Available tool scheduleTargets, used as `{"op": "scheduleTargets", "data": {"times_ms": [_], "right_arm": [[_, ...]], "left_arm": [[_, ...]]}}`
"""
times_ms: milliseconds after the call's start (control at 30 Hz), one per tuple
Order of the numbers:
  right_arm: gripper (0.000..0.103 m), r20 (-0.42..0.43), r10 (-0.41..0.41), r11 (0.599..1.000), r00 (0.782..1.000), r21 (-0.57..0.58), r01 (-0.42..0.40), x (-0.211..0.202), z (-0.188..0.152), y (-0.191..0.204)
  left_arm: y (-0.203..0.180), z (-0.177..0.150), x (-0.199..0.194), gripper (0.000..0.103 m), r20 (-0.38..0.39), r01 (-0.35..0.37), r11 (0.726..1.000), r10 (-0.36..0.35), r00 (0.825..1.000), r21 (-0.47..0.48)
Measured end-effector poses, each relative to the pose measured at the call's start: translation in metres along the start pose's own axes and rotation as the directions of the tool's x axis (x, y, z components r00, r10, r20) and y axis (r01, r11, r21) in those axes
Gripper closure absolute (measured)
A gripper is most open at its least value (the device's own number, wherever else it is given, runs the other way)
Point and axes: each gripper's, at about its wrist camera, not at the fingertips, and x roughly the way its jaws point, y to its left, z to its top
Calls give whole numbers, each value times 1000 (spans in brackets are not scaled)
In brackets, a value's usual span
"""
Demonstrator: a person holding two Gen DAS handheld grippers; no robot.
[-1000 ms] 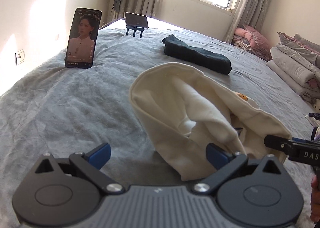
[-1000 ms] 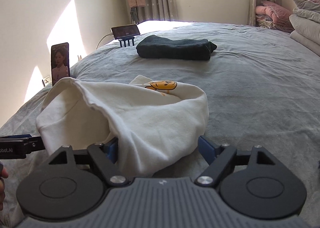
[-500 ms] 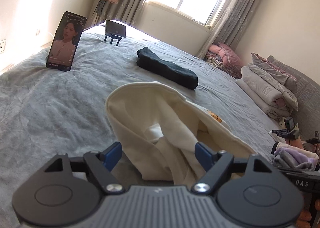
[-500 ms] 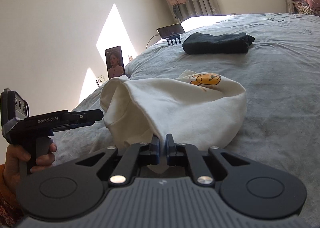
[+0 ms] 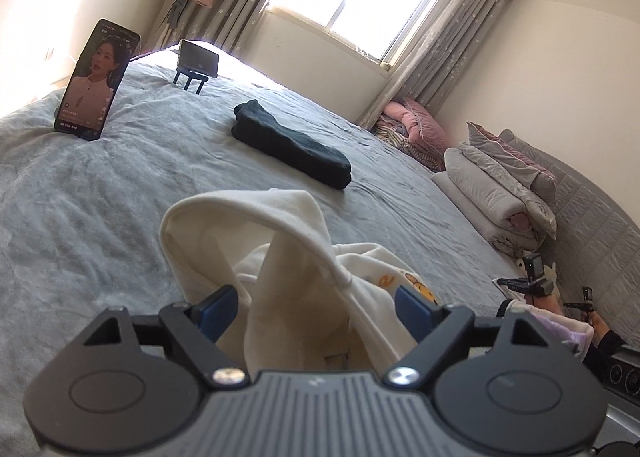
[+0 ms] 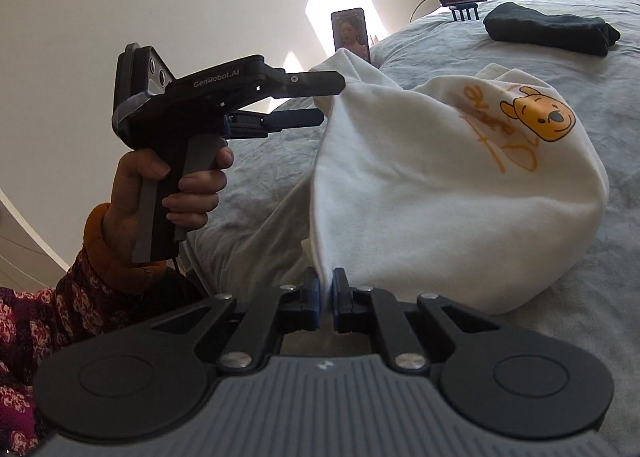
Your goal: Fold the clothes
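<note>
- My right gripper (image 6: 327, 297) is pinched tight on the edge of the cream sweatshirt (image 6: 440, 193), which is lifted off the grey bed (image 5: 100, 217).
- My left gripper (image 5: 316, 307) has its jaws wide apart with fabric bunched between them; looks ungripped, hard to say.
- A folded dark garment (image 5: 292, 145) lies further back.

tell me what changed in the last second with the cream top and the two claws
The right claw, open around the cream top's edge a second ago, has shut on it and lifted it. The left claw stayed open but moved in, so a bunched fold now sits between its fingers. The folded dark garment and the phone on the grey bed have not moved.
</note>
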Motion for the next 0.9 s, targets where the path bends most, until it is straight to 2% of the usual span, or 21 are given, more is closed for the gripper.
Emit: {"op": "scheduleTargets", "data": {"times_ms": [33,67,100,133,200,267,333,367,433,467,500,633,767,867,900], "right_arm": [[94,-15,4,1000,1000,-12,-4,4,0,3],[94,-28,6,1000,1000,-23,-6,7,-1,6],[94,-41,7,999,999,-34,-8,9,-1,9],[94,-53,8,999,999,-43,-10,11,-1,11],[93,-64,10,999,998,-43,-12,13,2,12],[87,-64,30,999,997,-23,-32,12,7,9],[87,-57,37,999,998,-21,-38,11,13,9],[83,-51,39,999,998,-22,-40,10,16,9],[61,-17,34,999,999,-33,-35,6,22,10],[40,4,30,999,1000,-36,-30,4,24,11],[33,29,21,999,999,-39,-20,1,27,11],[33,106,-69,997,992,-21,72,-6,40,5],[33,159,-193,981,968,32,190,-2,52,-6],[33,183,-299,954,936,72,291,3,59,-14],[33,190,-344,939,919,78,335,8,61,-17]], "left_arm": [[-1,-1,2,40,-17,-27,1000,27,999,6],[-2,-2,4,46,-33,-55,998,56,998,17],[-2,-3,6,59,-49,-83,996,84,995,31],[-1,-4,7,73,-66,-92,995,94,993,38],[3,-6,6,92,-101,-98,994,102,990,43],[3,-9,2,93,-120,-109,991,117,986,74],[2,-14,-4,94,-141,-118,985,135,981,123],[2,-18,-6,94,-154,-118,983,140,978,142],[3,-24,-12,95,-179,-114,978,145,973,173],[4,-27,-15,95,-191,-107,977,143,971,185],[4,-30,-17,95,-202,-100,976,140,969,196],[8,-41,-28,96,-248,-73,968,133,959,239],[10,-52,-39,96,-294,-40,959,125,948,281],[11,-57,-46,101,-330,-6,949,115,937,316],[12,-59,-47,100,-342,5,947,111,933,321]]}}
